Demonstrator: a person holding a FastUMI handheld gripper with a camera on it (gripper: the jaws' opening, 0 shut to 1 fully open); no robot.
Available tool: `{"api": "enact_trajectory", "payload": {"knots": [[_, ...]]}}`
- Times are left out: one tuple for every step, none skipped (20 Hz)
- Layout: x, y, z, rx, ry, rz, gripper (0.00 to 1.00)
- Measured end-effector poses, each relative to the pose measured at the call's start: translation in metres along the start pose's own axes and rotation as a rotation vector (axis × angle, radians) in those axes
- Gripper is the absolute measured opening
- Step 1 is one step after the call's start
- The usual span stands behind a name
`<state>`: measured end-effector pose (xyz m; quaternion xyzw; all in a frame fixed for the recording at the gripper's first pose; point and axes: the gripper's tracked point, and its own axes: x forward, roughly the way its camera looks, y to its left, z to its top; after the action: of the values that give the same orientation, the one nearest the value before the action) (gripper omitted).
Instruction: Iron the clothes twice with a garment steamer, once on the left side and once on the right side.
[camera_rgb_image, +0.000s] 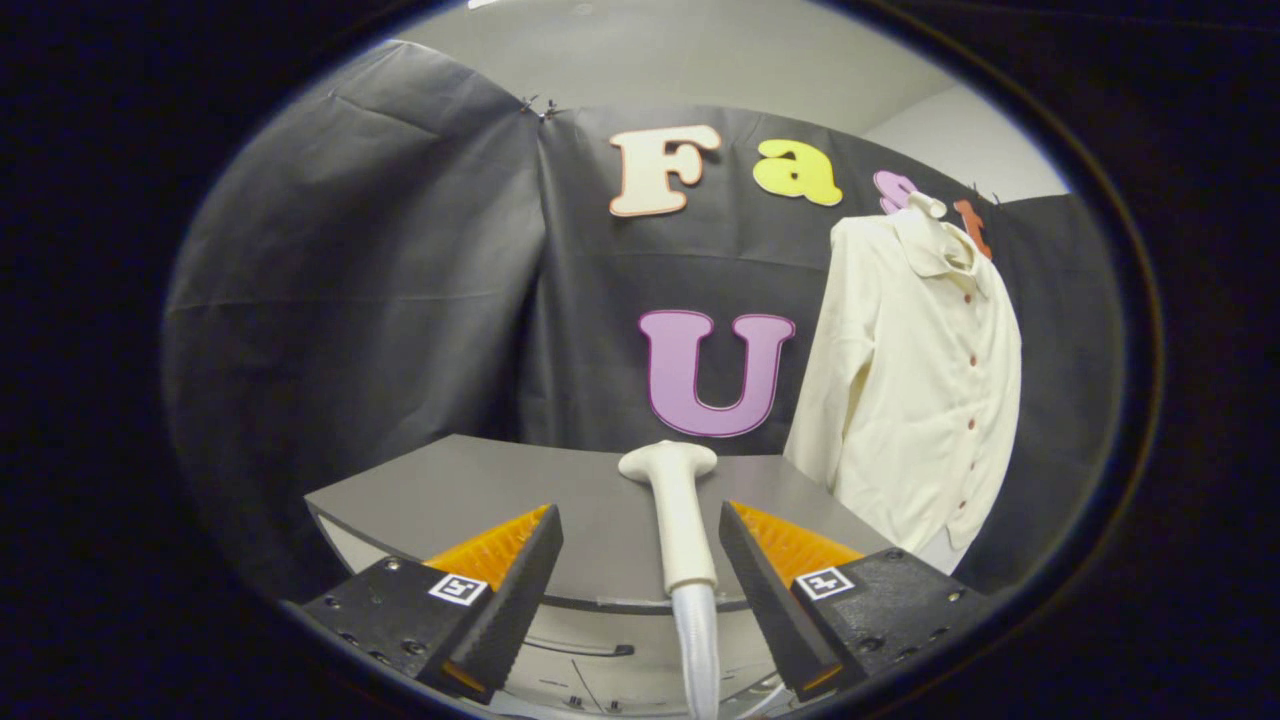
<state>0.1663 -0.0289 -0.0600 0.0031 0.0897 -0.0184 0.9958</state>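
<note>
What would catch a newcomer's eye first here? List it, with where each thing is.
First, the cream button-up shirt hanging against the black cloth wall, beyond the fingers and off to one side. Next, the white steamer handle lying on the grey table, its hose trailing off the near edge. The open gripper straddles that handle, apparently not touching it.

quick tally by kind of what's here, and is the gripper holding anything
shirt: 1
steamer: 1, lying on the table
table: 1
gripper: 1, open, the steamer handle between its fingers, untouched
total: 4
</note>
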Motion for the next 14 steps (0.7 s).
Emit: {"api": "enact_trajectory", "payload": {"knots": [[0.008, -0.002, -0.004, -0.004, 0.016, -0.006, 0.95], [0.015, -0.003, -0.008, -0.005, 0.032, -0.008, 0.95], [0.022, -0.003, -0.012, -0.006, 0.049, -0.013, 0.95], [0.030, -0.002, -0.016, -0.008, 0.066, -0.012, 0.94], [0.039, 0.000, -0.022, -0.014, 0.086, -0.012, 0.93], [0.045, 0.000, -0.027, -0.025, 0.108, -0.014, 0.92], [0.050, -0.003, -0.032, -0.042, 0.118, -0.027, 0.91], [0.055, -0.006, -0.036, -0.053, 0.127, -0.038, 0.90], [0.060, -0.007, -0.039, -0.050, 0.135, -0.039, 0.90], [0.066, -0.009, -0.043, -0.036, 0.147, -0.038, 0.89], [0.070, -0.010, -0.049, -0.019, 0.157, -0.037, 0.88], [0.076, -0.012, -0.053, 0.001, 0.169, -0.036, 0.87], [0.081, -0.014, -0.057, 0.018, 0.184, -0.033, 0.84], [0.084, -0.014, -0.061, 0.035, 0.194, -0.033, 0.82]]}}
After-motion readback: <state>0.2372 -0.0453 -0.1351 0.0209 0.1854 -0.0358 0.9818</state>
